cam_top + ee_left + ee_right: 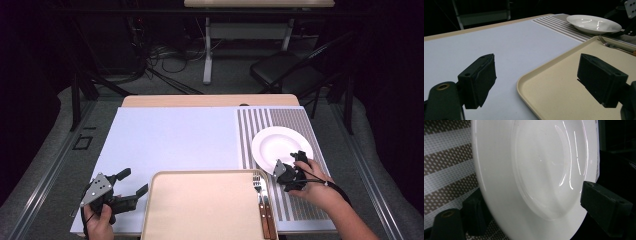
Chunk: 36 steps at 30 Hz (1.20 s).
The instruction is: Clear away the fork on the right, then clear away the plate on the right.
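A white plate lies on a striped placemat at the right. My right gripper is at the plate's near rim, open. In the right gripper view the plate sits between the jaws of that gripper: one jaw is partly hidden under the rim, the other is beside it. A beige tray lies at the front centre with a fork and a knife on its right side. My left gripper is open just left of the tray. Its view shows its jaws straddling the tray's corner, above it.
A pale blue mat covers the left and middle of the table. A black chair and another table's legs stand on the floor beyond. The left gripper view also shows the plate and the fork.
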### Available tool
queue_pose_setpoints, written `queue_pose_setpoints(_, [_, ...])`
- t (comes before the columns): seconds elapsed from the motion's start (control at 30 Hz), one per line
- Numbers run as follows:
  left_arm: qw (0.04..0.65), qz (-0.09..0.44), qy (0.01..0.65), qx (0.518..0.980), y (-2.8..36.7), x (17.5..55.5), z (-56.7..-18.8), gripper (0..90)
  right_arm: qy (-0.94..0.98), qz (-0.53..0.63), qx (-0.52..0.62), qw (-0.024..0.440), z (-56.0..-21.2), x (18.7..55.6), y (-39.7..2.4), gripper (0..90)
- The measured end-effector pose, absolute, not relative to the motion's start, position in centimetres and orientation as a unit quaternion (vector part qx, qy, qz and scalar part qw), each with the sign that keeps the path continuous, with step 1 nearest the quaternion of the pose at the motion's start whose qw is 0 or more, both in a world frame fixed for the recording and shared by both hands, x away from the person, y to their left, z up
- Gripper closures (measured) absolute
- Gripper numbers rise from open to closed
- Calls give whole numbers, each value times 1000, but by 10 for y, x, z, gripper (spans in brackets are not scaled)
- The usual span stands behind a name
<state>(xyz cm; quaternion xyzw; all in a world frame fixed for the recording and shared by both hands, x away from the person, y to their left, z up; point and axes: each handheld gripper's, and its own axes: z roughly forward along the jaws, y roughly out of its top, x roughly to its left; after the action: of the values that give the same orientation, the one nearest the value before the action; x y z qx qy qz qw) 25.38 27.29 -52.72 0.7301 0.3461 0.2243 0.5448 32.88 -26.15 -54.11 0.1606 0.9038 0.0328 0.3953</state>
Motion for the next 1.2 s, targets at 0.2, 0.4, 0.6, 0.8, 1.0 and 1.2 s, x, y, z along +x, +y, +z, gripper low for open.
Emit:
queue_pose_setpoints(0.2, [545,227,348,729,273,253,-527,155,901,27,158,403,-543,333,-262,150])
queue_pose_setpoints(0.4, [545,225,348,729,273,254,-527,155,898,25,158,410,-546,337,-262,147])
queue_pose_setpoints(0.6, [545,225,349,729,273,254,-527,155,898,26,153,412,-546,337,-263,145])
queue_pose_setpoints(0.8, [547,225,347,728,273,253,-527,155,895,26,142,422,-548,337,-262,145])
queue_pose_setpoints(1.0, [546,225,348,728,273,253,-528,155,895,26,142,421,-548,337,-262,144])
queue_pose_setpoints(1.2, [545,224,350,728,273,253,-528,155,896,22,145,418,-547,337,-263,146])
